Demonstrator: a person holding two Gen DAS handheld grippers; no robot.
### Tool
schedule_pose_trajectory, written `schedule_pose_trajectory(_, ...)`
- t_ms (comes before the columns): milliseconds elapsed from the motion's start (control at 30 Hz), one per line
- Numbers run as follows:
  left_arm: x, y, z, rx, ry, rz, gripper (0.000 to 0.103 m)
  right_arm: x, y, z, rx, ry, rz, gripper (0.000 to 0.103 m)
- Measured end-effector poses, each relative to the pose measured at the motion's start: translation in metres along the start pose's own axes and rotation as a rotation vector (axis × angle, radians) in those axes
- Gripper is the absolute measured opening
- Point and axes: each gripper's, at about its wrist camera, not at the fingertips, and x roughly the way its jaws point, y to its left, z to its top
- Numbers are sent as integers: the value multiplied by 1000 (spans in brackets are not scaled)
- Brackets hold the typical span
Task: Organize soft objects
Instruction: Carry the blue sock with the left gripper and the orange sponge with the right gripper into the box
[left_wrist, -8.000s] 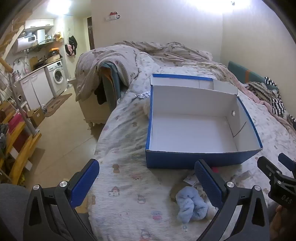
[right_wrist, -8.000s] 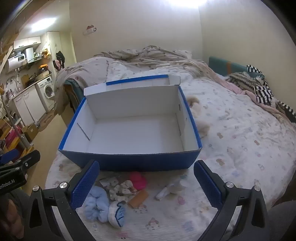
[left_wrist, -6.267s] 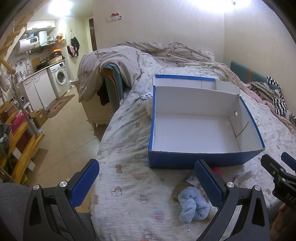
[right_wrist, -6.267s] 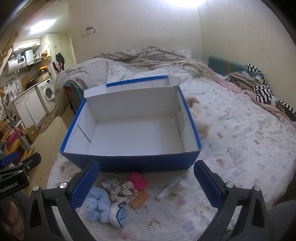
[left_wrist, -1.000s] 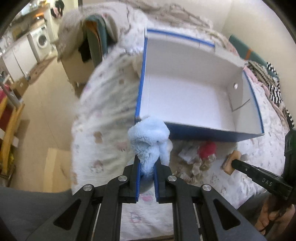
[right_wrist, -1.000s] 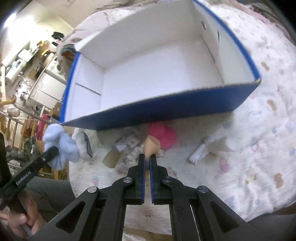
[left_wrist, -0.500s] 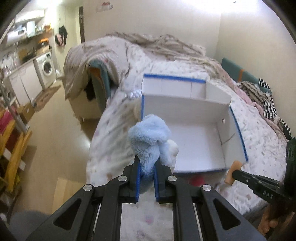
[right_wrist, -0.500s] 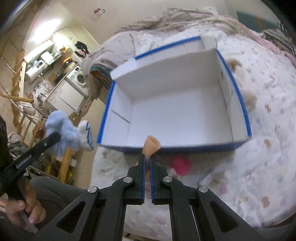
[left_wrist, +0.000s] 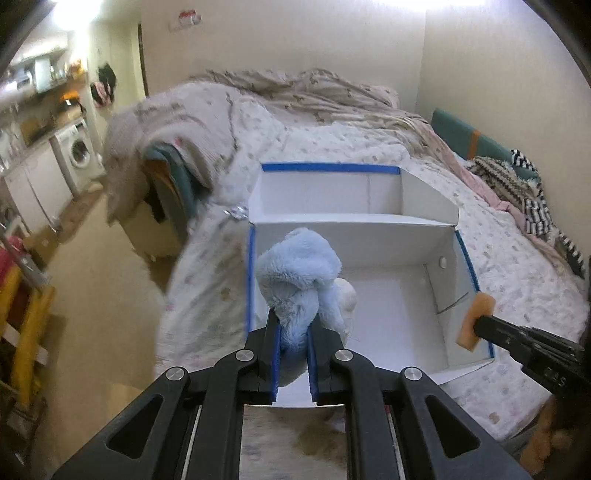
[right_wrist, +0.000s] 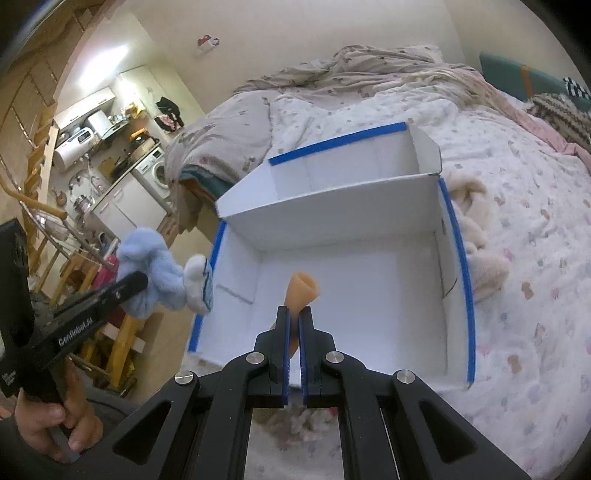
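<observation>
My left gripper (left_wrist: 292, 325) is shut on a fluffy light-blue plush (left_wrist: 297, 280) with a white part, held in the air over the left front of the open blue-and-white box (left_wrist: 399, 236). It also shows in the right wrist view (right_wrist: 151, 273). My right gripper (right_wrist: 293, 321) is shut on a small tan sponge piece (right_wrist: 301, 290), held above the box's white floor (right_wrist: 369, 295). The sponge also shows in the left wrist view (left_wrist: 476, 321) over the box's right front corner. The box is empty.
The box sits on a patterned bed sheet (right_wrist: 535, 258). A cream plush (right_wrist: 476, 236) lies right of the box. Crumpled duvets (left_wrist: 303, 96) and striped clothes (left_wrist: 524, 184) lie behind. Small soft items (right_wrist: 303, 421) lie in front of the box. Floor and kitchen units (left_wrist: 44, 177) are to the left.
Both grippers have moved forward and up with their loads, from the box's front to over its inside. A second ago they were lifting these items off the bed.
</observation>
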Motion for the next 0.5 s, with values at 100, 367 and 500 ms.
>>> schedule_pose_trajectory(100,24,-1,0,-21,47,-27,11,15,-12,7,7,6,-25,6)
schedule_pose_trajectory(367,74,-4,-5,-19,85,21,11,56,-44,3,74,71,-46,6)
schedule_pose_trajectory(500,100,-4,-11,-35,120,18,11,69,-45,0,48,91,-62,6)
